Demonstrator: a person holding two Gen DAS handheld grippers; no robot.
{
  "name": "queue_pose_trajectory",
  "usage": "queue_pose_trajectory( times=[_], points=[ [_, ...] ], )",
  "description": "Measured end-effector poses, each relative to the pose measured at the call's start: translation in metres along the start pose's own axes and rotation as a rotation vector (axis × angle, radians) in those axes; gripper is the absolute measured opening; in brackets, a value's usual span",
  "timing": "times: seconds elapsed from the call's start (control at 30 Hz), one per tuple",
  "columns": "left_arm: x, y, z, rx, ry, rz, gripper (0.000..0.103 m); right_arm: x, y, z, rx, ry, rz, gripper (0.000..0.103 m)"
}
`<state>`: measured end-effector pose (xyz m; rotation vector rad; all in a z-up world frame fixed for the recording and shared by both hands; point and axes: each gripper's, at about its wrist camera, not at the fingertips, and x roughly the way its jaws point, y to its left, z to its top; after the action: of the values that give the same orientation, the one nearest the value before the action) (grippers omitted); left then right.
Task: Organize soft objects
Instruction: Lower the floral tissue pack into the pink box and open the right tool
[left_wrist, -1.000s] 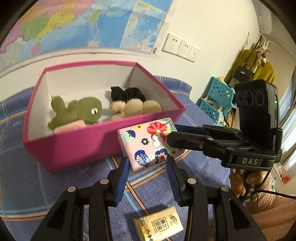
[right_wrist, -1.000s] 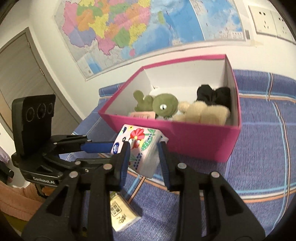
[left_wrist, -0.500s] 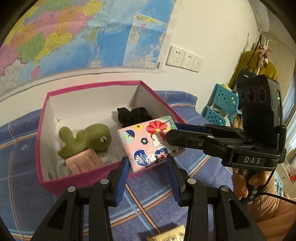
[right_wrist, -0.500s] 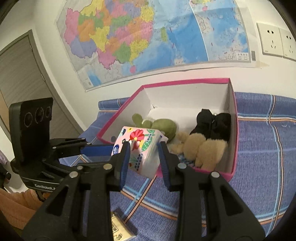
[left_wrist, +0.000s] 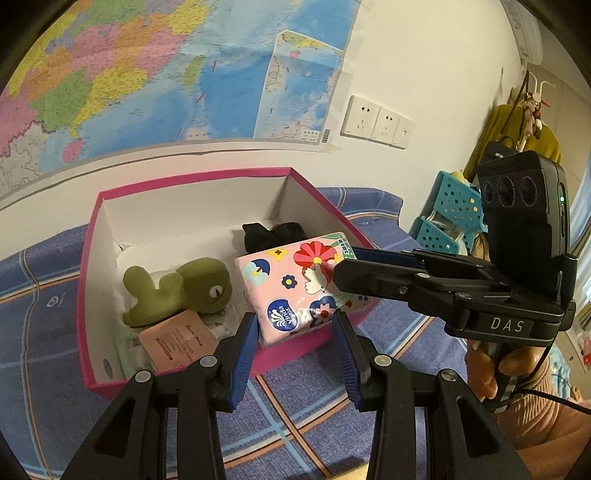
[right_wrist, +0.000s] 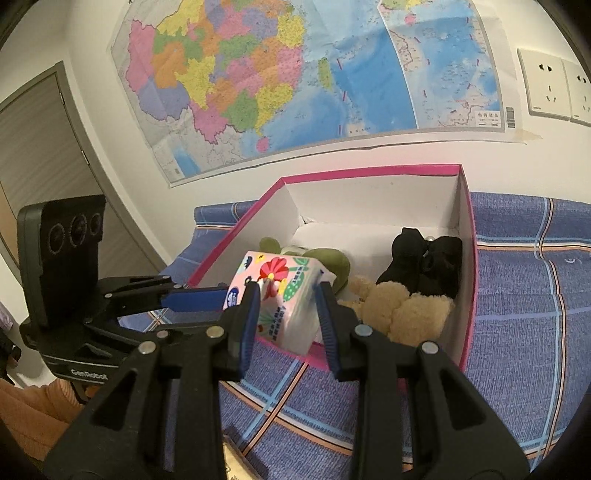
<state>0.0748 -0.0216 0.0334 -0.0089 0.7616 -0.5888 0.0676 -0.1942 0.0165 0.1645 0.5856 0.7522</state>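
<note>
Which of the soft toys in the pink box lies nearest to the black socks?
The beige plush toy: it touches the black socks at the right end of the pink box. The green plush turtle lies further left, apart from them.

Tissue pack (right_wrist: 286, 295) held above pink box (right_wrist: 466, 280)
Right gripper (right_wrist: 286, 314) clamps it; left gripper (right_wrist: 207, 297) grips alongside.
</note>
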Motion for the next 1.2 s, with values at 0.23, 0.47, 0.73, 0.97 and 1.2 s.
queue_pose_trajectory(
  times=[0.23,0.47,0.73,0.97,1.2],
  points=[
    [0.001,0.002,0.003,-0.001,-0.003,0.004,0.041,0.0,0.0,0.002,-0.001,-0.004,0.0,0.035],
    [0.003,0.005,0.006,-0.005,-0.004,0.01,0.041,0.003,0.0,0.004,-0.001,-0.002,-0.001,0.035],
    [0.014,0.01,0.01,-0.015,0.018,0.028,0.041,0.013,-0.006,0.006,0.015,0.006,-0.009,0.035],
    [0.024,0.018,0.013,-0.035,0.043,0.041,0.041,0.025,-0.01,0.005,0.025,0.026,-0.011,0.035],
    [0.036,0.027,0.012,-0.057,0.069,0.052,0.041,0.036,-0.016,0.002,0.047,0.05,-0.008,0.035]
  ],
)
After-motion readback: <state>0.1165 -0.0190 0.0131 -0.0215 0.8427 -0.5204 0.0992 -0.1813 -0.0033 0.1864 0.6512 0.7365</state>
